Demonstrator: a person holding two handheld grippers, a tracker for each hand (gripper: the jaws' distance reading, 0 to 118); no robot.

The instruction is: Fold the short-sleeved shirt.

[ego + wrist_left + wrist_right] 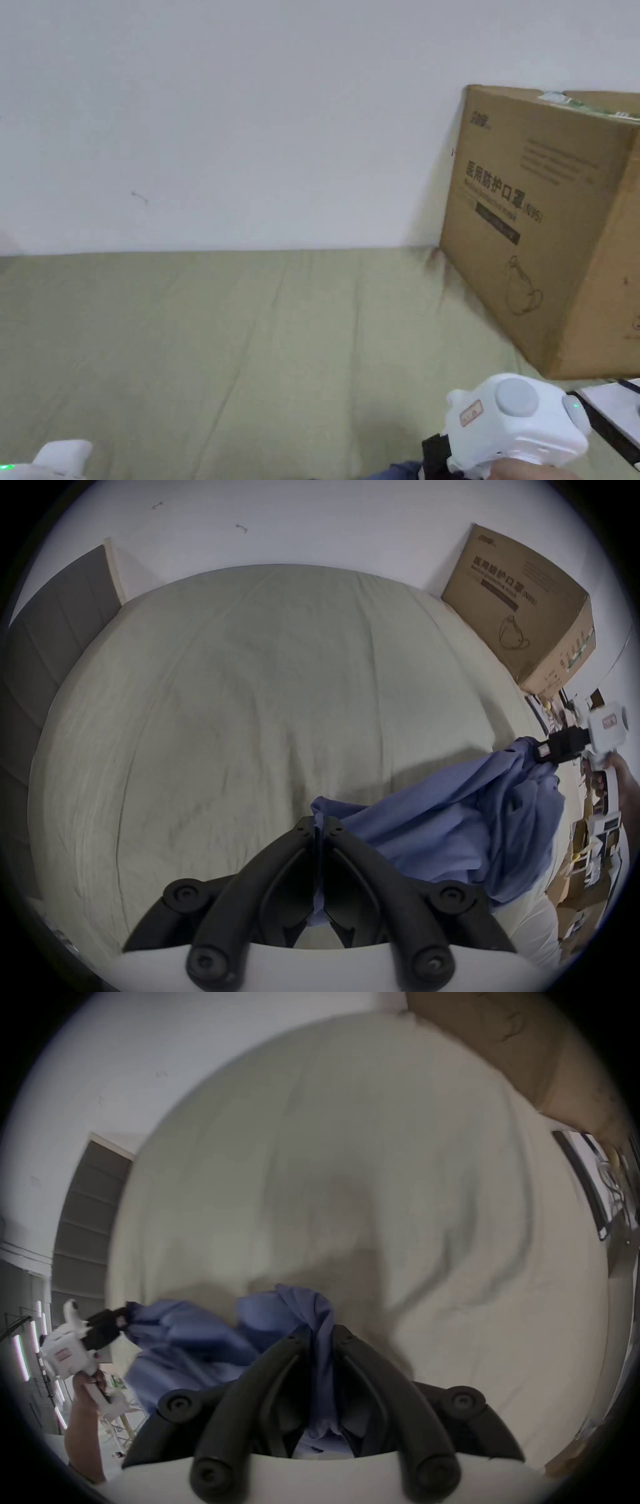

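Both grippers clamped on blue shirt [433, 812]: my left gripper [319, 821] pinching one edge, my right gripper [320, 1333] pinching bunched fabric. Shirt hanging stretched between them above pale green bedsheet [242, 688]. Cardboard box [550, 225] at wall, far right.

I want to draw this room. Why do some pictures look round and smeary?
Both gripper views are bent round by a fisheye lens, with dark corners. The right gripper view is smeared by motion, so the blue shirt and cardboard box look soft. The head view is straight, and its box is sharper.
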